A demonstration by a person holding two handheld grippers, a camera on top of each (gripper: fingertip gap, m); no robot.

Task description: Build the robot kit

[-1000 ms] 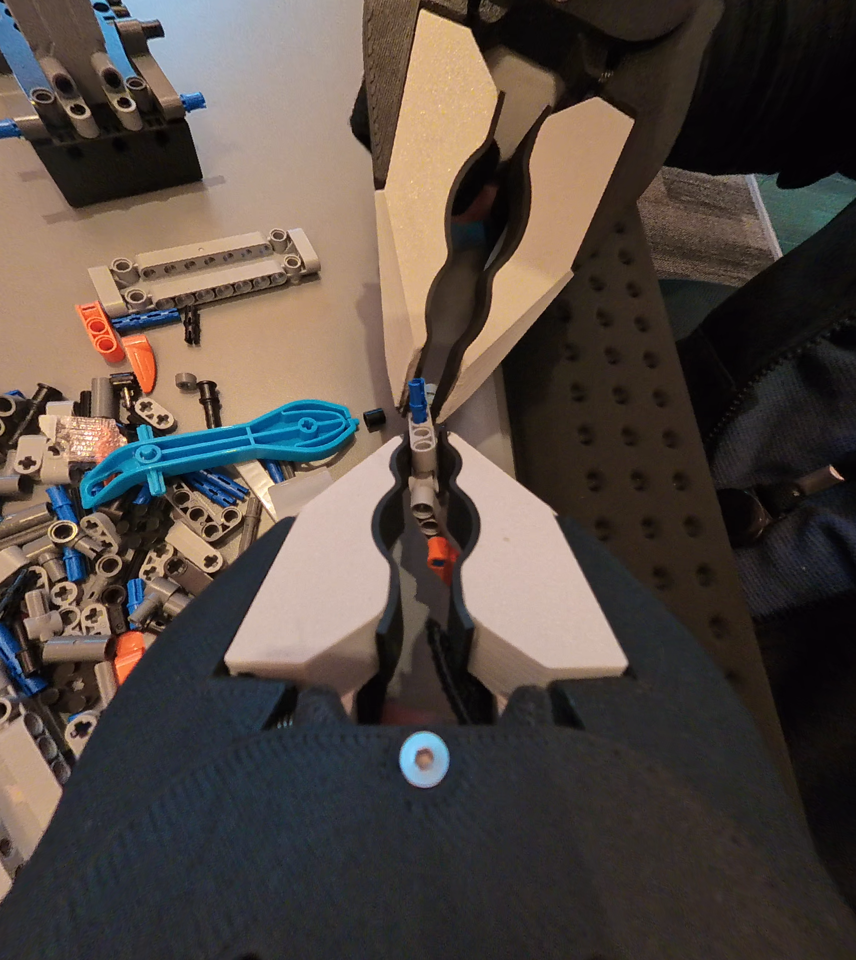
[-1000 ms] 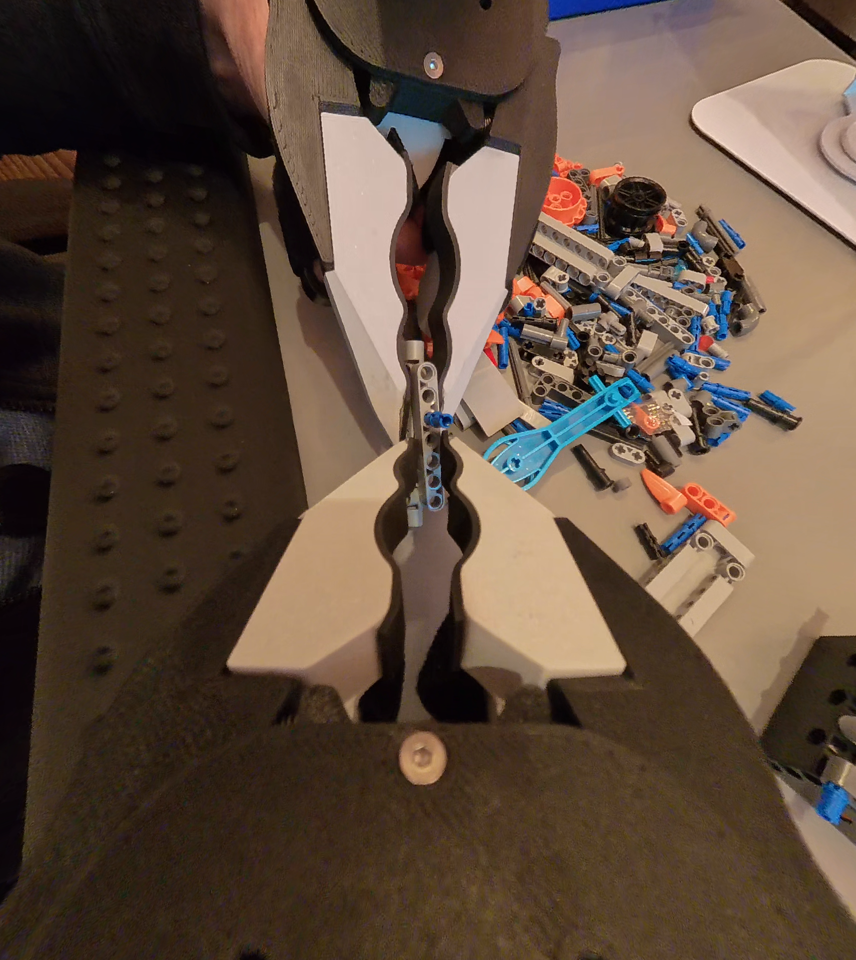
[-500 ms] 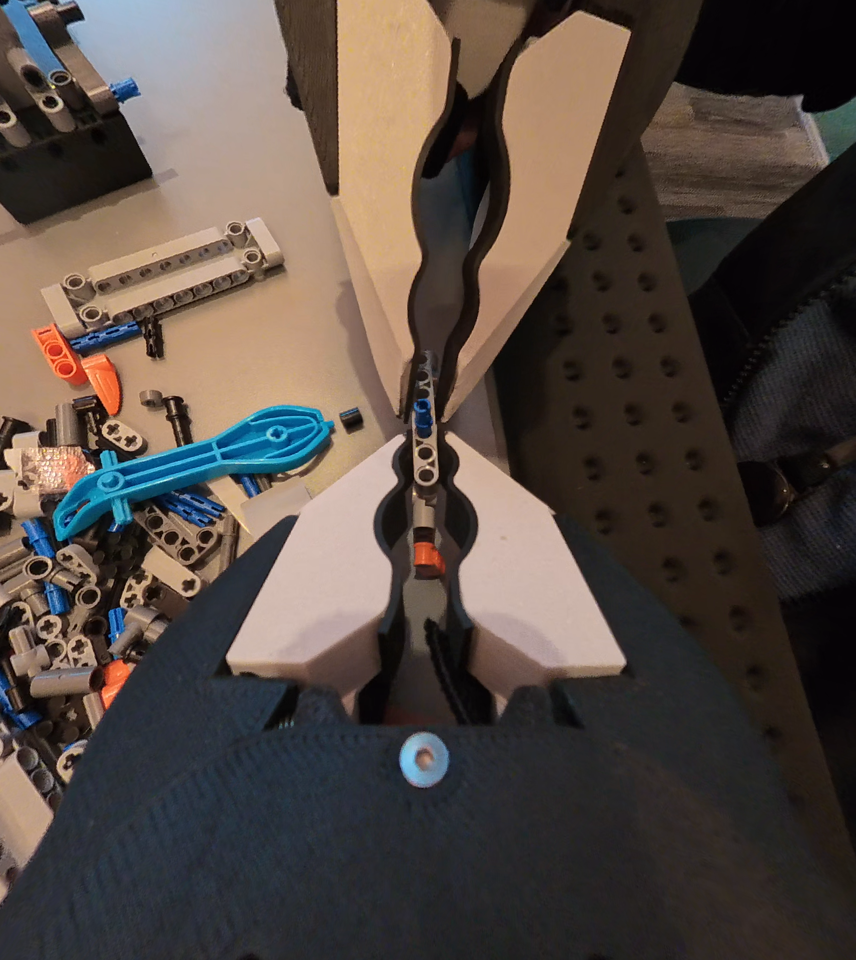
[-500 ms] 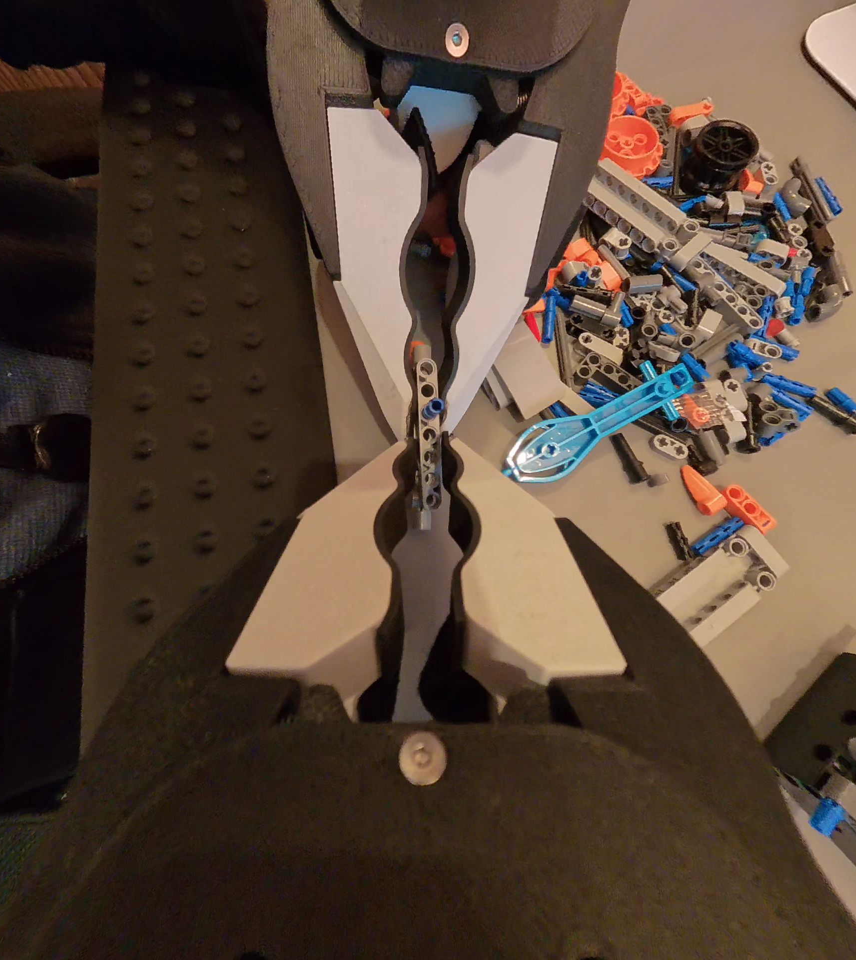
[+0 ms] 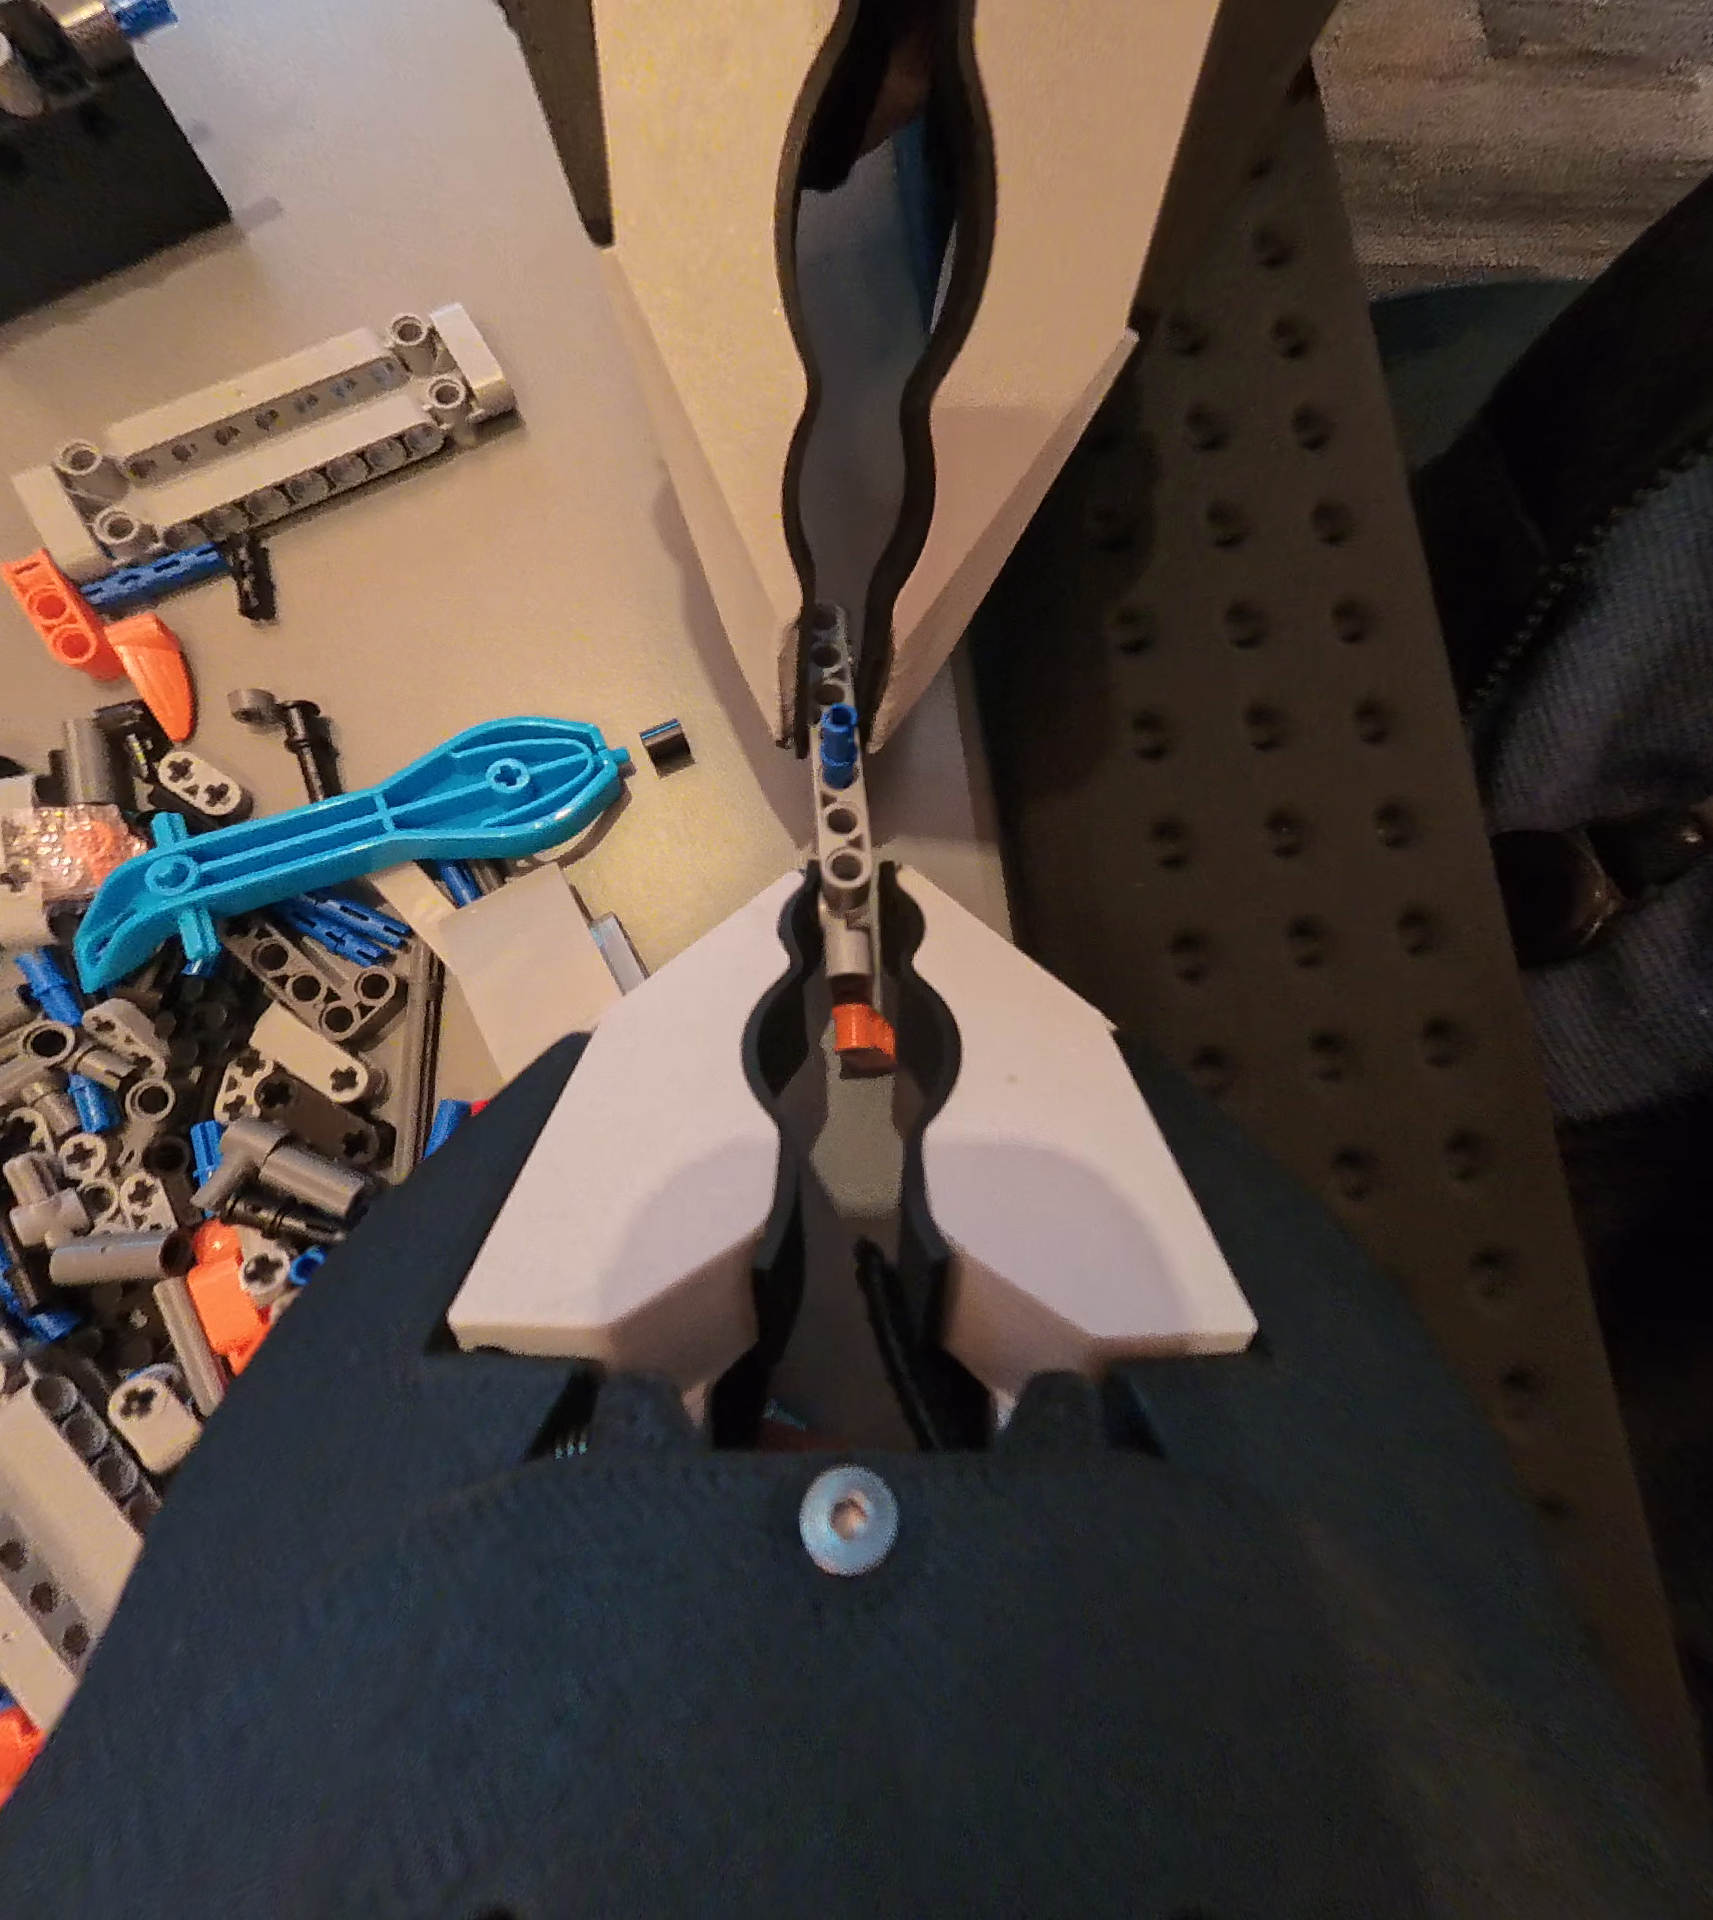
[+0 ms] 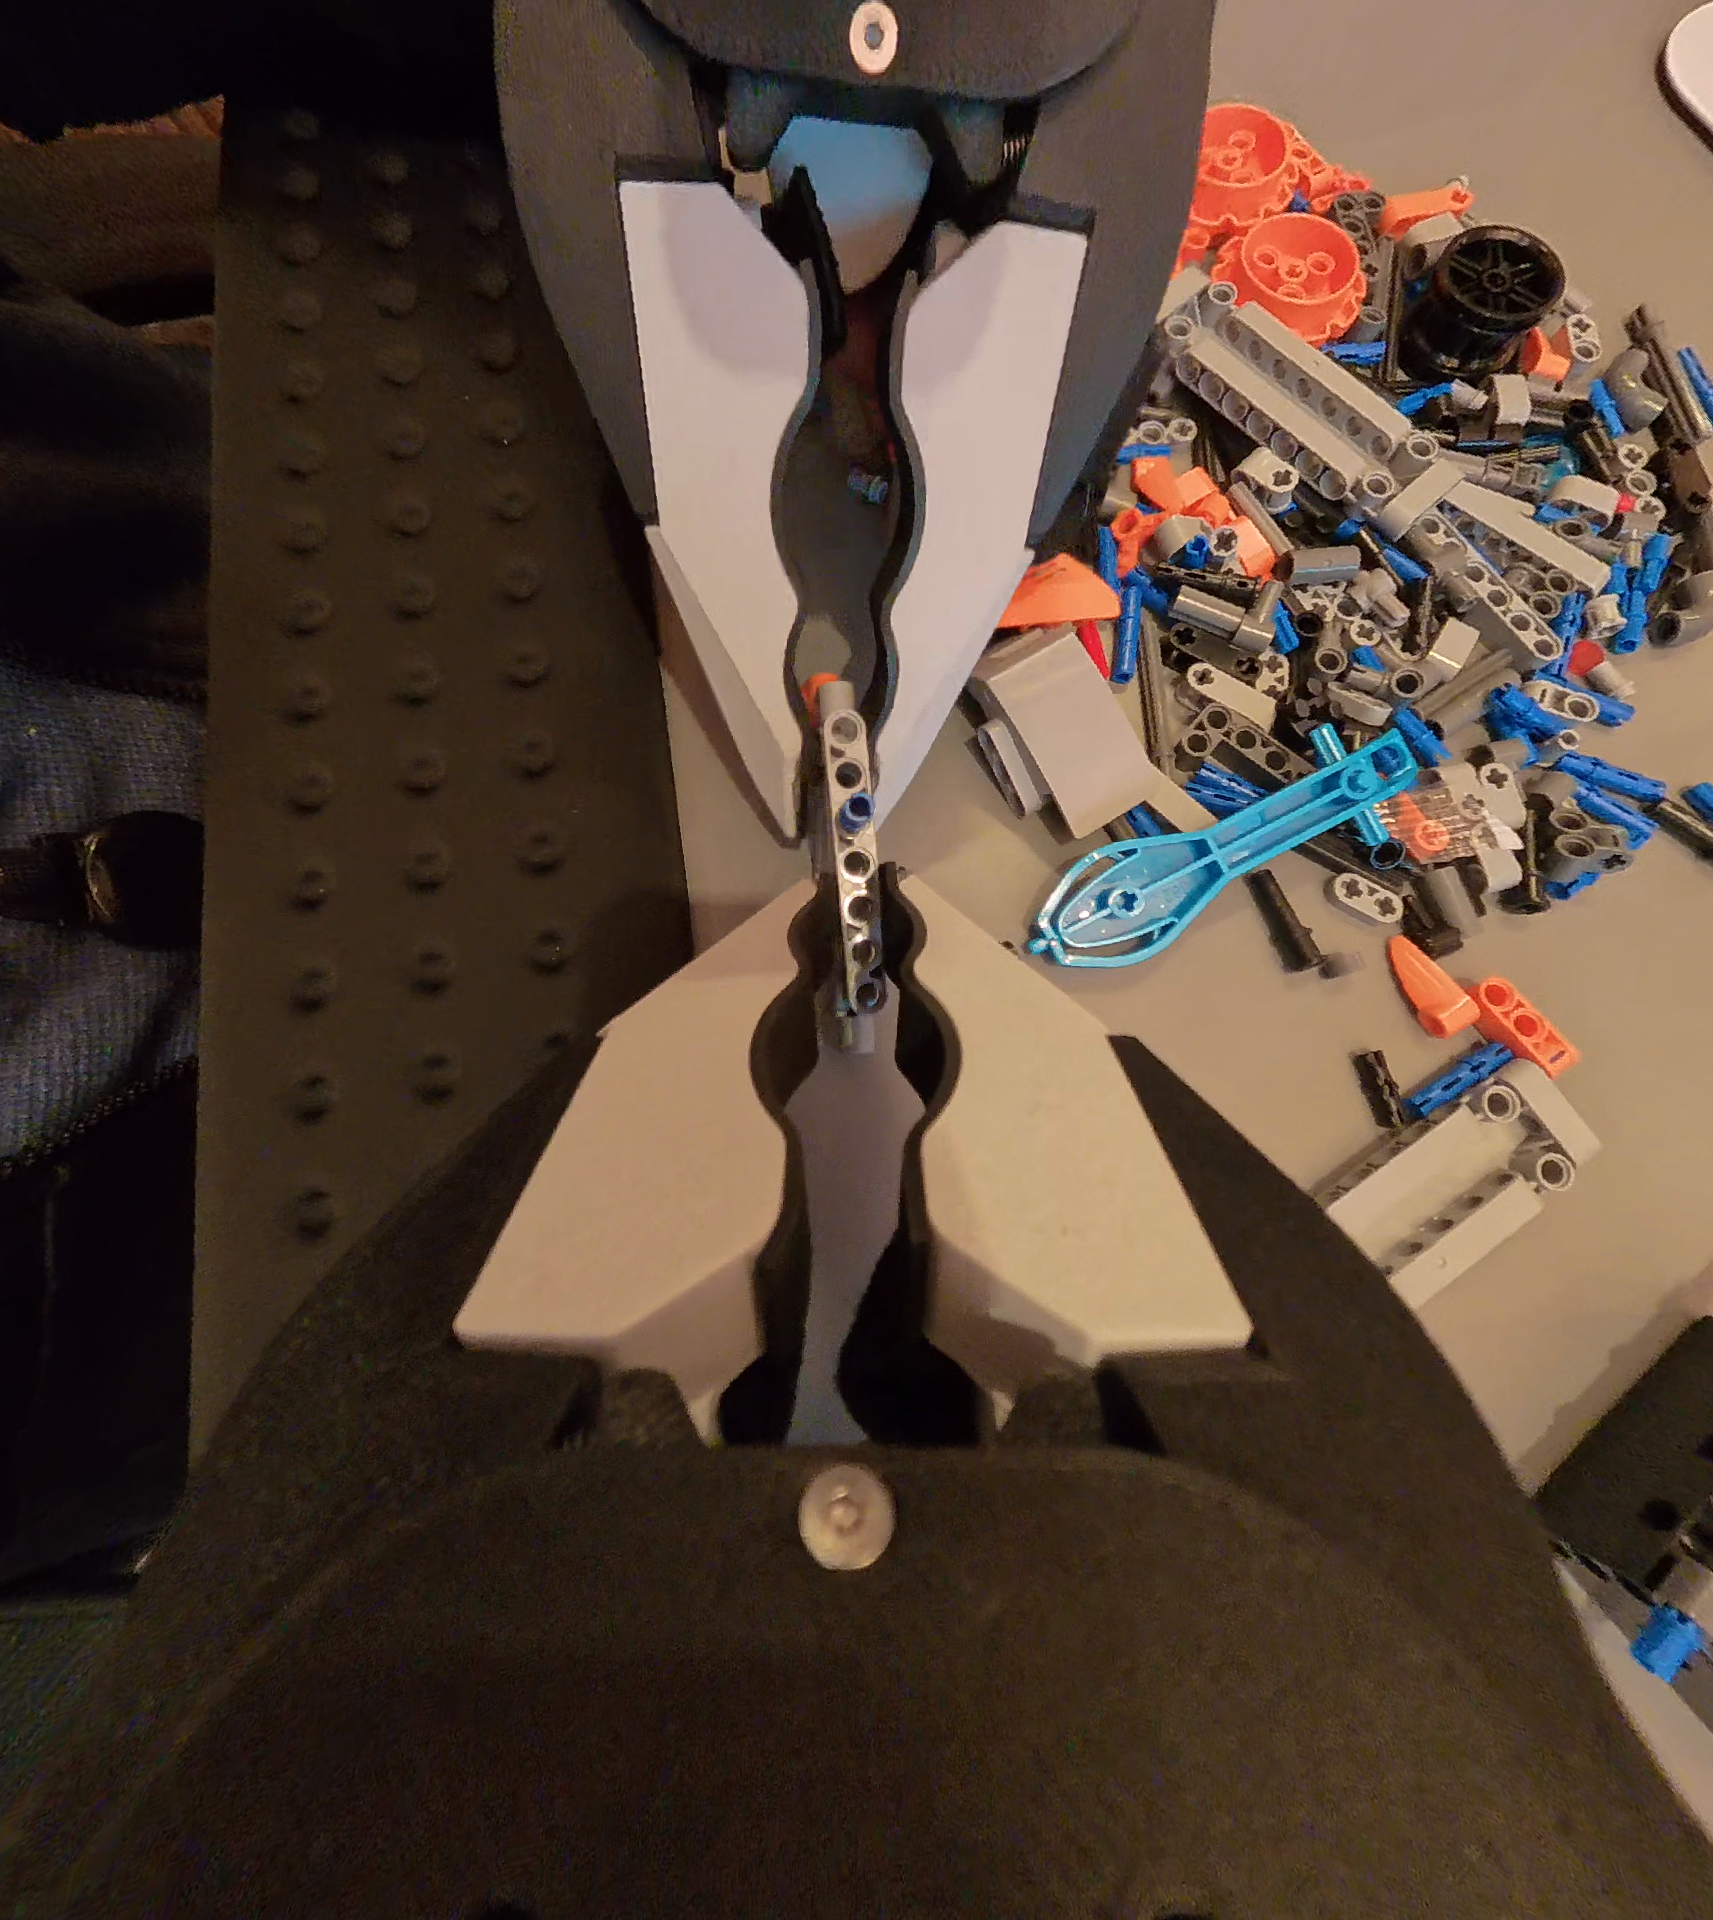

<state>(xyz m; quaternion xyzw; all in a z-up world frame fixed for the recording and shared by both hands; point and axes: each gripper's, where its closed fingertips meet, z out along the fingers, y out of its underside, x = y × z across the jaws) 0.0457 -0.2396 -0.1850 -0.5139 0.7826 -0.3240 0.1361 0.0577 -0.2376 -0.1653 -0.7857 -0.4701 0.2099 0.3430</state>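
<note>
Left wrist view, left to right. A heap of loose building-toy parts [image 5: 104, 1091], grey, black, blue and orange, lies on the grey table [image 5: 395, 208] at the left edge. On its upper side rests a turquoise spoon-shaped part [image 5: 353, 831], with a small black bush [image 5: 666, 748] just beyond its broad end. Farther back lie a light grey frame of holed beams [image 5: 280, 436] and, beside it, an orange connector [image 5: 57, 618]. A black block holding grey pieces [image 5: 31, 197] stands at the top left corner.

At centre, the left tongs [image 5: 844, 883] are narrowed onto one end of a grey holed beam [image 5: 841, 821]; an orange piece [image 5: 862, 1034] sits at that end, between the pads. A blue pin [image 5: 837, 743] sits in the beam near the middle of its exposed span. The right tongs [image 5: 828, 717] come in from above and clamp the beam's far end. The beam spans the two tips, clear of the table.

To the right runs a black studded strip [image 5: 1247, 727], then dark clothing of a person [image 5: 1662, 727].

Right wrist view: the same beam [image 6: 854, 873] is nipped by the right tongs [image 6: 852, 894] below and the left tongs [image 6: 831, 769] above, with the parts heap [image 6: 1403, 582] to the right.
</note>
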